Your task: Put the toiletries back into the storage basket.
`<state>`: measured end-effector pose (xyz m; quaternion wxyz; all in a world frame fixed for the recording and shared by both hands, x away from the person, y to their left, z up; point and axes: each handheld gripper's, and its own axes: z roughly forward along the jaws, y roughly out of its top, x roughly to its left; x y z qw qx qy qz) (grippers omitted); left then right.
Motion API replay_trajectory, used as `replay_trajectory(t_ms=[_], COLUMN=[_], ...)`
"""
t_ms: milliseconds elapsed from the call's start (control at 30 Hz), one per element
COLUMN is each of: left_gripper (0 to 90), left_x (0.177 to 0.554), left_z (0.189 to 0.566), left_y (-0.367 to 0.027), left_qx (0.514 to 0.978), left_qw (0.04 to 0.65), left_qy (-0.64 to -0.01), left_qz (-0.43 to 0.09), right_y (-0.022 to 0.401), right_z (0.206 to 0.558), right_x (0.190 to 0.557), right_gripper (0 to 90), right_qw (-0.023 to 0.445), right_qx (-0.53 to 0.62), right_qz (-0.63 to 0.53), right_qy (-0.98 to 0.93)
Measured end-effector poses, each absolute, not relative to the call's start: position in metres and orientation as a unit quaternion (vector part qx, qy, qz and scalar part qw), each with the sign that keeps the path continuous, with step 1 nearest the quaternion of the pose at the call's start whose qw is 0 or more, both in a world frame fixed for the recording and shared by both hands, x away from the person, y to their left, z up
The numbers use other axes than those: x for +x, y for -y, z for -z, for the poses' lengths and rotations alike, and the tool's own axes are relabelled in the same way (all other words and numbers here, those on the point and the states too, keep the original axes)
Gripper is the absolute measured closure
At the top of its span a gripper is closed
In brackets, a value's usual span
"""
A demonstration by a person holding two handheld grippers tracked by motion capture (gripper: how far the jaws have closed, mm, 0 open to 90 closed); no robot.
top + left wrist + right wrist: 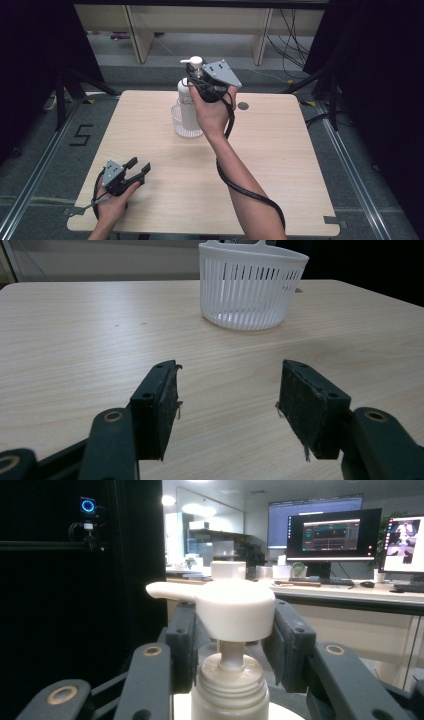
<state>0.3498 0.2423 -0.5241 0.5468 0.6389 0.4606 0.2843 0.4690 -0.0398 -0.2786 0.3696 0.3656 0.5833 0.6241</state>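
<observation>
A white pump bottle (187, 102) hangs upright over a white slatted basket (177, 124) at the table's far middle. My right gripper (196, 71) is shut on the bottle (230, 690) just under its pump head (225, 605), one jaw on each side. In the high view the bottle's lower end overlaps the basket; I cannot tell whether it touches the basket floor. My left gripper (139, 166) rests low near the table's front left corner. It (227, 405) is open with nothing between its pads, and it faces the basket (250, 290).
The light wooden table (280, 165) has a small dark round hole (243, 106) near its far right side. Black frame posts and cables stand around the table. A cable trails from the right gripper along the forearm.
</observation>
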Motion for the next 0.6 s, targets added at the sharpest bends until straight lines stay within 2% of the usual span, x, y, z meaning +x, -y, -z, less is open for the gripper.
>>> replay_trajectory(t_ms=[600], left_gripper=[40.2], left_x=[0.3499], left_z=[0.5241], left_y=[-0.2423], left_qx=[0.639], left_qw=[0.548], left_qy=[-0.459], left_qz=[-0.284], right_y=[0.0322], right_z=[0.2739], right_x=[0.4778], right_gripper=[60.1], right_qw=[0.368], right_qx=[0.365], right_qz=[-0.626], right_qy=[-0.583])
